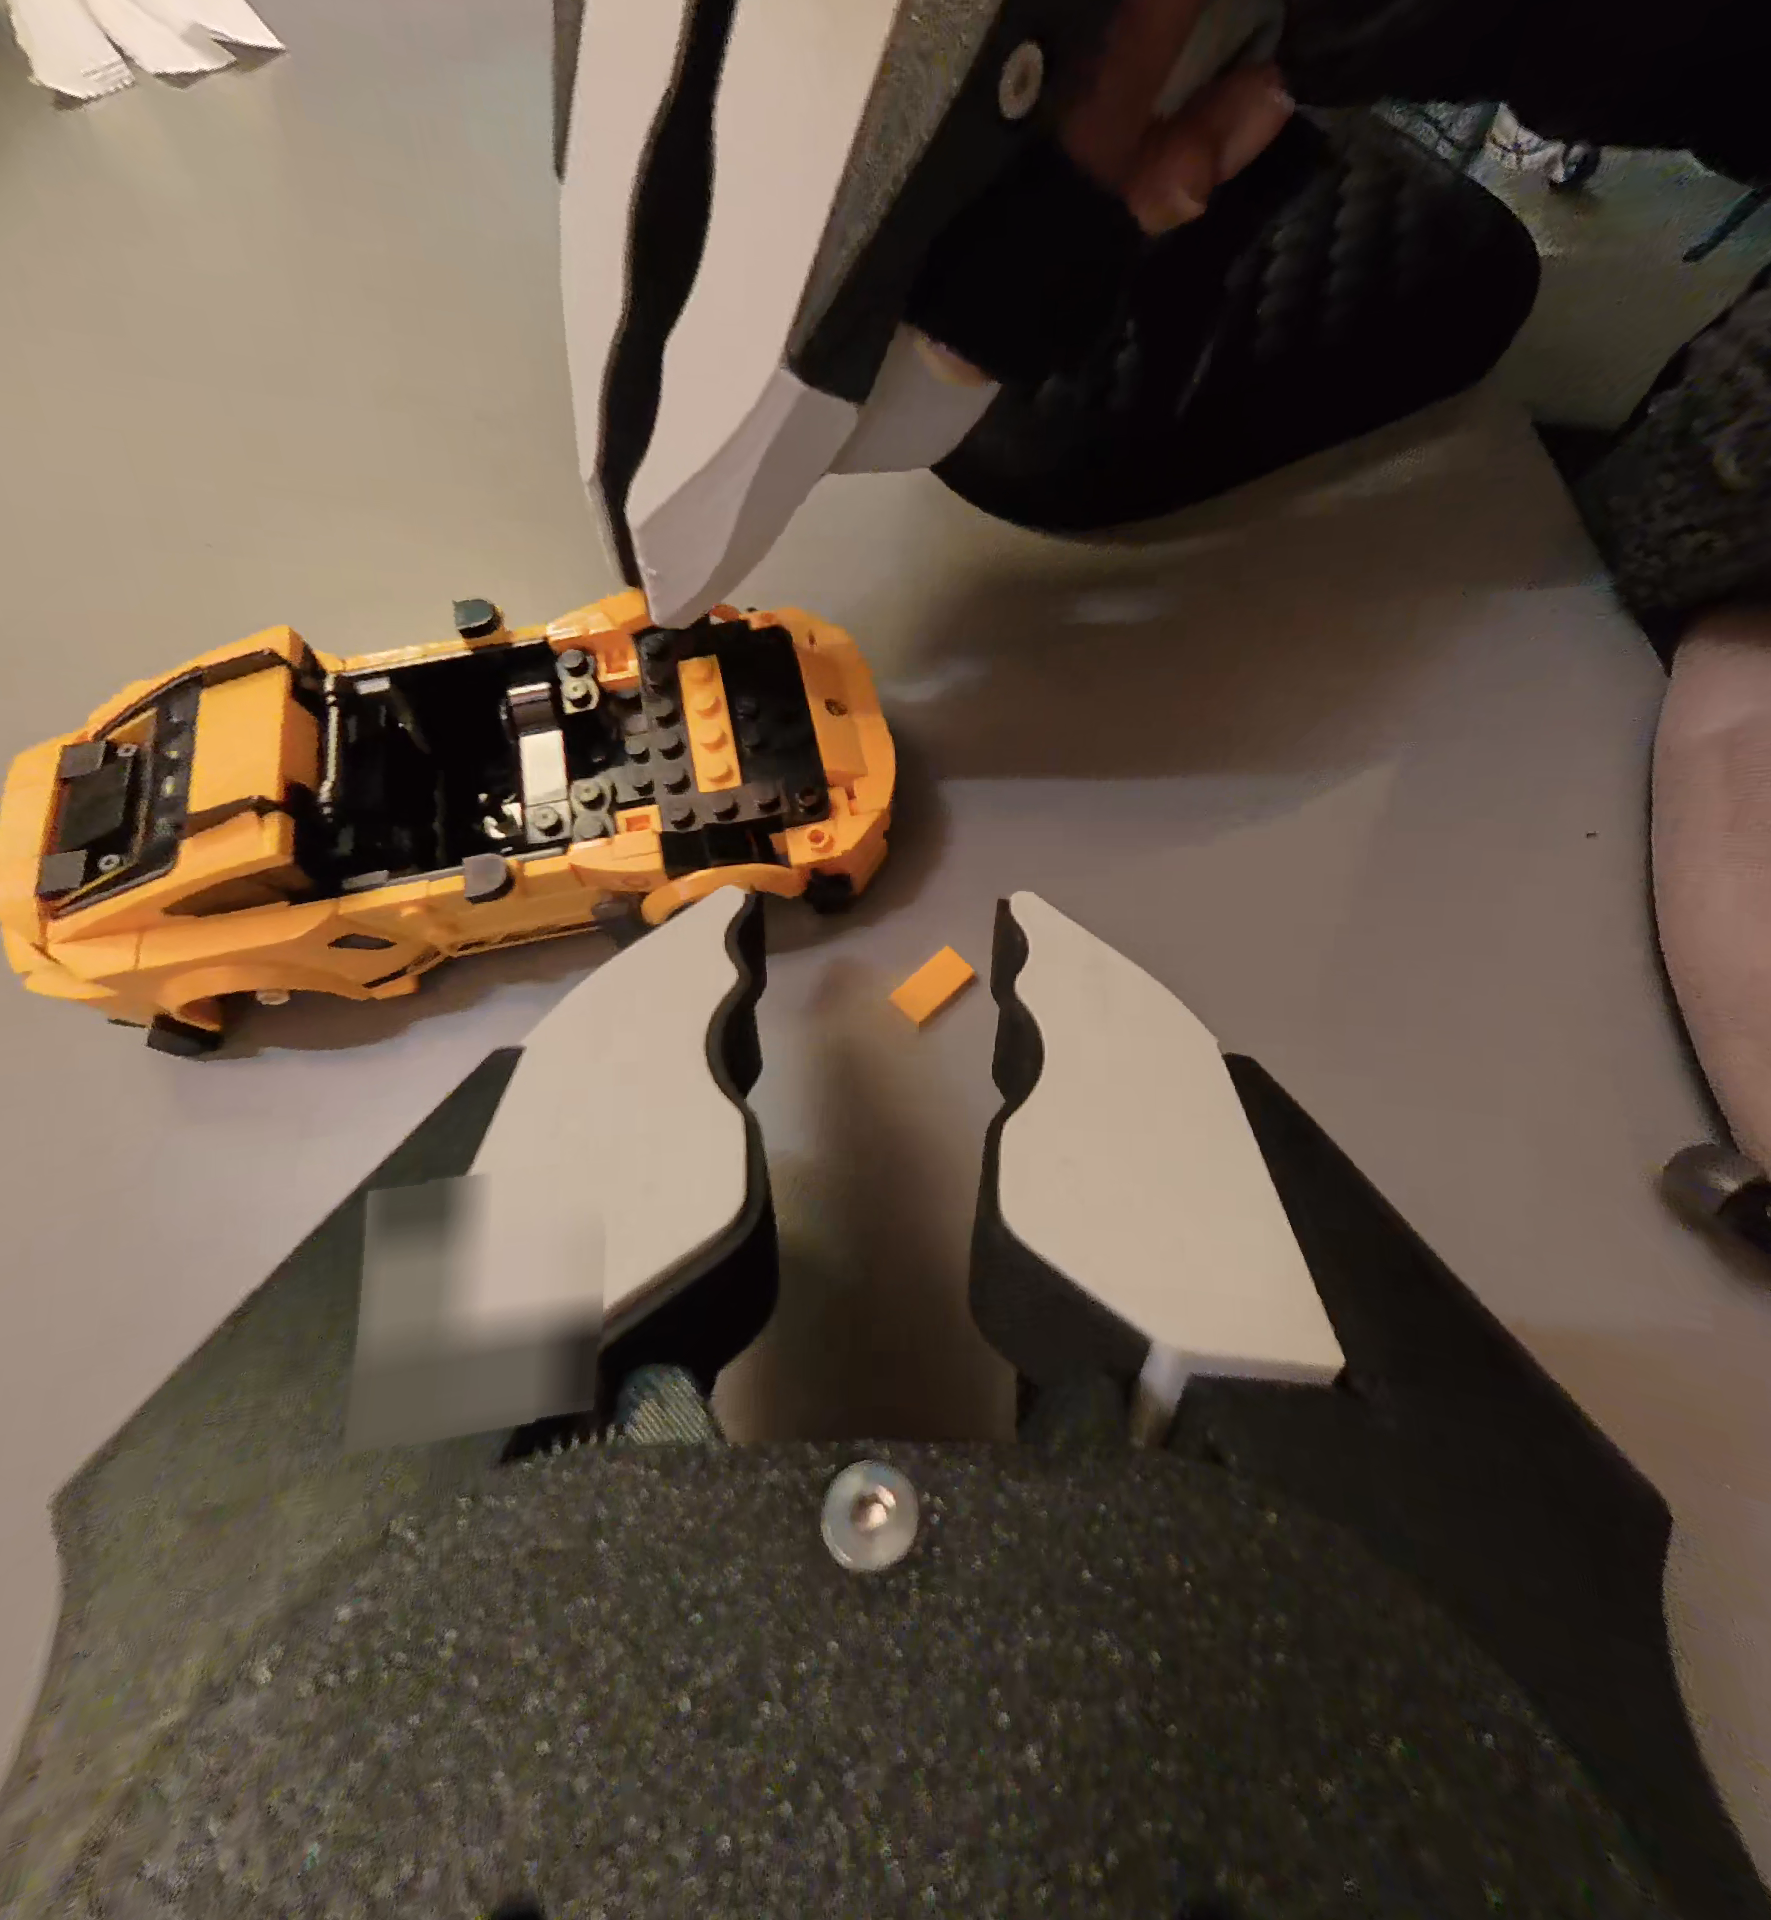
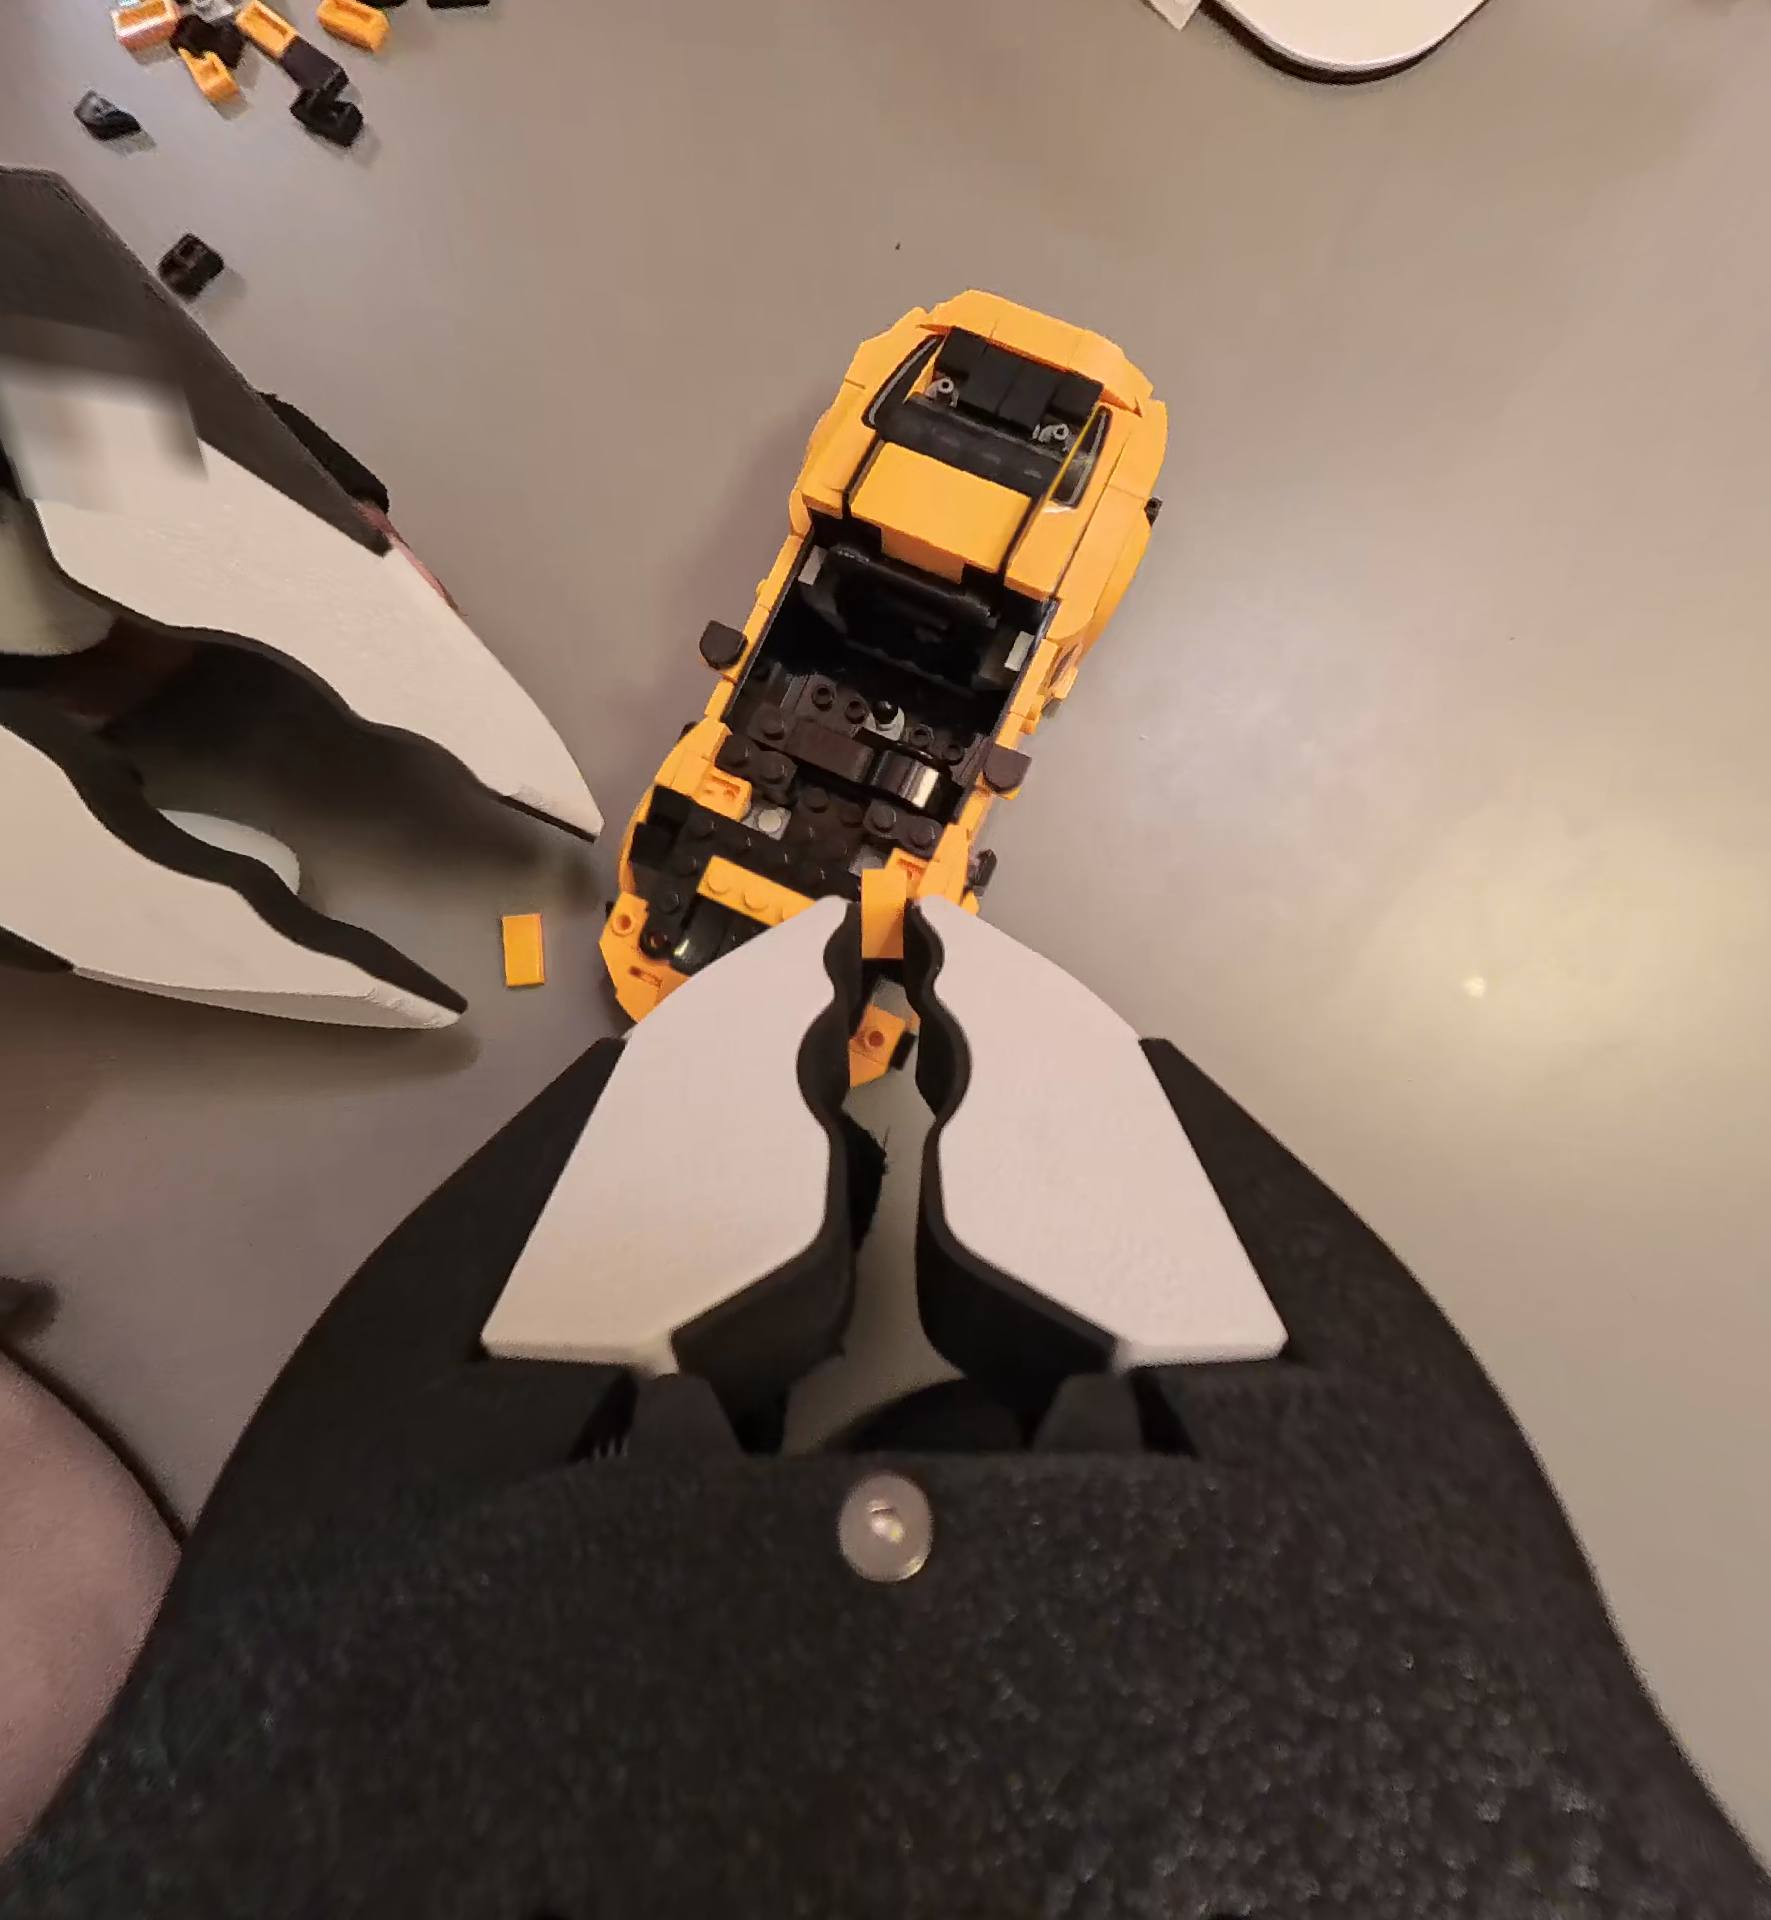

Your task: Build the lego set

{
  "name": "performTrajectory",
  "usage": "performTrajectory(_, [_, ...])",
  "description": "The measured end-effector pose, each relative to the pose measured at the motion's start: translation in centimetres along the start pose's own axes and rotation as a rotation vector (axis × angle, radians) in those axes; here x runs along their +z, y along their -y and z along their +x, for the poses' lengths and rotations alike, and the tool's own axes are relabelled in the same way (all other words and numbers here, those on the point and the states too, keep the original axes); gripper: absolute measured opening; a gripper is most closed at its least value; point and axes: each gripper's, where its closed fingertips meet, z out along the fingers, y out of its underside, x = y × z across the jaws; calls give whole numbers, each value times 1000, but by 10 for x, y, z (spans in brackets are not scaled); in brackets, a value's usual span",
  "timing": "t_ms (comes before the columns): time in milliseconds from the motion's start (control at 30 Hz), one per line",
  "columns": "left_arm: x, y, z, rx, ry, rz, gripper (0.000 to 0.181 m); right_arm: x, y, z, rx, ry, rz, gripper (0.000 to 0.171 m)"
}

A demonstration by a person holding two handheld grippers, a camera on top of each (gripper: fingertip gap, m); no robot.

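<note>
Orange lego car [image 2: 912, 665] lies mid-frame on the grey table [image 2: 1380, 520] (roof off, black studs showing). Right gripper [image 2: 883, 914] pinches a small orange piece [image 2: 882, 920] at the car's near end. Left gripper [image 1: 876, 925] gapes wide around a loose orange tile [image 1: 931, 985] beside the car. Spare bricks [image 2: 237, 52] sit upper left.

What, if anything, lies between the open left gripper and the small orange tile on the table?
Nothing visible does. The small orange tile lies flat on bare table just ahead of the left gripper, whose jaws are open. The orange car sits off to its side.
</note>
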Motion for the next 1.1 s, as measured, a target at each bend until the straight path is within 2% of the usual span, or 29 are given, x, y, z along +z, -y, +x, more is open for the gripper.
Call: performTrajectory(1100, [-3,-2,-7,-48,38,-1,35,5,-5,1,42,-83,-31,7])
